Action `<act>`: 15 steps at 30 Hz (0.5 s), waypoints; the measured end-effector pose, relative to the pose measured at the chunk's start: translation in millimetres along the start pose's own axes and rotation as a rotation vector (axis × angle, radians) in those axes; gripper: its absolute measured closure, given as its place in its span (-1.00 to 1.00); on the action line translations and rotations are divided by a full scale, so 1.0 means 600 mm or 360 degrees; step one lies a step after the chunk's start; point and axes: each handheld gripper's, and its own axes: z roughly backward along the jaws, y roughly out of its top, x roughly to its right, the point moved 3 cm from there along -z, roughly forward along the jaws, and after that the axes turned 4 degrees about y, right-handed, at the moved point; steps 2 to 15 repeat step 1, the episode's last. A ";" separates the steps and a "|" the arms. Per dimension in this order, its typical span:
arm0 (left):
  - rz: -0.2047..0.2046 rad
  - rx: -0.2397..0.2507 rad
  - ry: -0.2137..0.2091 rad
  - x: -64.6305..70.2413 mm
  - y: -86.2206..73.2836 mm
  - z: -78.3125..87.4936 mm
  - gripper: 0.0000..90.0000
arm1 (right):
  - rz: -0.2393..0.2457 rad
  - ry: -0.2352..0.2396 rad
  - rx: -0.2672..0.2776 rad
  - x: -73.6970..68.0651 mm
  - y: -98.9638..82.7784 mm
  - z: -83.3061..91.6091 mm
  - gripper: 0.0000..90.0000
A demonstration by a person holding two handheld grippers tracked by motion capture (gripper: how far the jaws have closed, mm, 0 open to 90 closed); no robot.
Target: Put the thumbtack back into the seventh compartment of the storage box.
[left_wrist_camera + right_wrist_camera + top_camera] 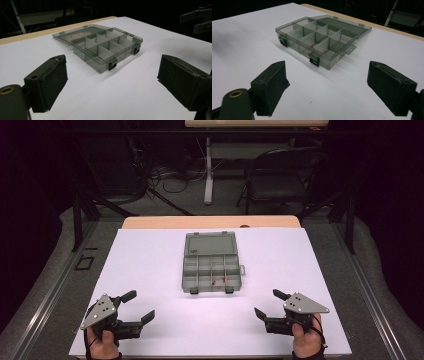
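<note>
Centrally in the high view, a grey compartment box (212,269) lies on the white table (150,270) with its lid (210,243) folded flat open toward the top of the frame. Small red pieces (218,281) sit in compartments of the row nearest the bottom edge. At lower left, the left gripper (139,306) rests with its jaws spread wide and nothing between them. At lower right, the right gripper (268,304) likewise stands wide apart and empty. Both are well apart from the box, which appears beyond the jaws in each gripper view.
</note>
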 end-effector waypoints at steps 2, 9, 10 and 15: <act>0.0000 0.0000 0.0000 0.000 0.000 0.000 -0.80 | -0.0004 0.0000 -0.0007 0.000 0.000 0.001 -0.66; 0.0000 0.0000 0.0000 0.000 0.000 0.000 -0.80 | -0.0004 0.0000 -0.0007 0.000 0.000 0.001 -0.66; 0.0000 0.0000 0.0000 0.000 0.000 0.000 -0.80 | -0.0004 0.0000 -0.0007 0.000 0.000 0.001 -0.66; 0.0000 0.0000 0.0000 0.000 0.000 0.000 -0.80 | -0.0004 0.0000 -0.0007 0.000 0.000 0.001 -0.66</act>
